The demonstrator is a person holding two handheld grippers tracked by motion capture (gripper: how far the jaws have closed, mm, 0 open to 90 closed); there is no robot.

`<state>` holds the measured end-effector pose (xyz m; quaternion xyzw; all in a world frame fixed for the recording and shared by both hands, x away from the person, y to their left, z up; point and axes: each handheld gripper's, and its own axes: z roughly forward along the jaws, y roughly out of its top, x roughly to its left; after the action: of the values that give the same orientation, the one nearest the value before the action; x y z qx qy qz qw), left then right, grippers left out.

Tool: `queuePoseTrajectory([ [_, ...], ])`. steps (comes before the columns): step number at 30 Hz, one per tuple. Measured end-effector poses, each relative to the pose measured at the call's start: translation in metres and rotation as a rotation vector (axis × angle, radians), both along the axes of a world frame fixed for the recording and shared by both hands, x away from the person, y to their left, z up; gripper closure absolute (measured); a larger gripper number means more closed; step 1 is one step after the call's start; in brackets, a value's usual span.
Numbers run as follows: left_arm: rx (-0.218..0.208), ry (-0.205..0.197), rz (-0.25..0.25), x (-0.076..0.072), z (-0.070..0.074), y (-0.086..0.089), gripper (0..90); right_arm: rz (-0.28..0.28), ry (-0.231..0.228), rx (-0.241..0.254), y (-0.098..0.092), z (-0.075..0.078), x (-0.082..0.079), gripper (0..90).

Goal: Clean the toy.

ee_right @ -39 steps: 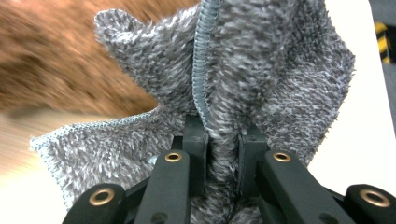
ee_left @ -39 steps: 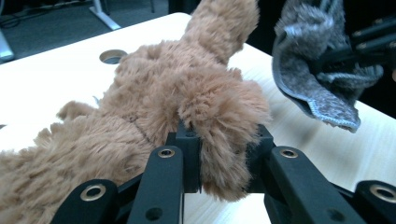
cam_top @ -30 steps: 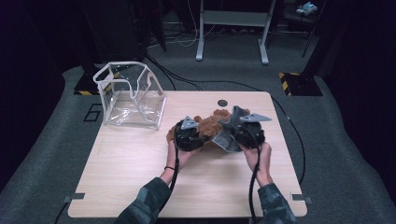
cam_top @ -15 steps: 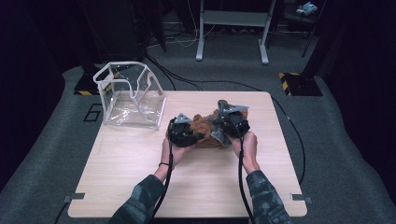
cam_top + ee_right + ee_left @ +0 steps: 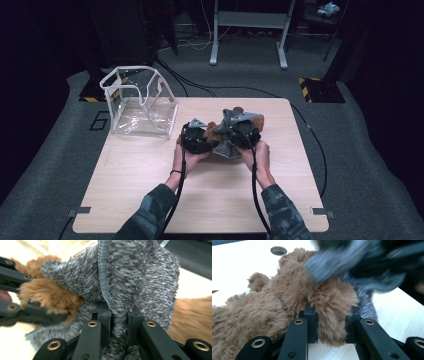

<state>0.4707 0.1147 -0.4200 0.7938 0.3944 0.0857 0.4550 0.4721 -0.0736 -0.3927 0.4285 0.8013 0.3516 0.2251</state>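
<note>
From the high view, the brown plush toy lies near the middle of the pale wooden counter, mostly covered by the two hand-held tools and a piece of grey knitted cloth; the left tongs and the right tongs sit just beside each other over it, and how their jaws stand cannot be made out from up there. The left gripper view supplies that: the left tongs are clenched on a thick tuft of the brown plush toy, fur bulging between the two black jaws, with the counter bright behind and a round hole in its surface. The blurred dark body of the other tool crosses the top of that view. The right gripper view shows what the other two hide: the right tongs are clamped on the grey knitted cloth, right along a ribbed seam, while a brown furry limb pokes out at the left between the far tool's jaws. A clear plastic bag with white trim stands open at the counter's far left corner, well apart from the toy. No brand, label or writing is readable on the toy, cloth or bag.
</note>
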Motion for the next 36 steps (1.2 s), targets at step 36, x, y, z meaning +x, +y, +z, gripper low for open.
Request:
queuePoseTrajectory([
  [36, 0.014, 0.036, 0.004, 0.01, 0.002, 0.005, 70.3, -0.287, 0.057, -0.047, -0.072, -0.025, 0.032, 77.4],
])
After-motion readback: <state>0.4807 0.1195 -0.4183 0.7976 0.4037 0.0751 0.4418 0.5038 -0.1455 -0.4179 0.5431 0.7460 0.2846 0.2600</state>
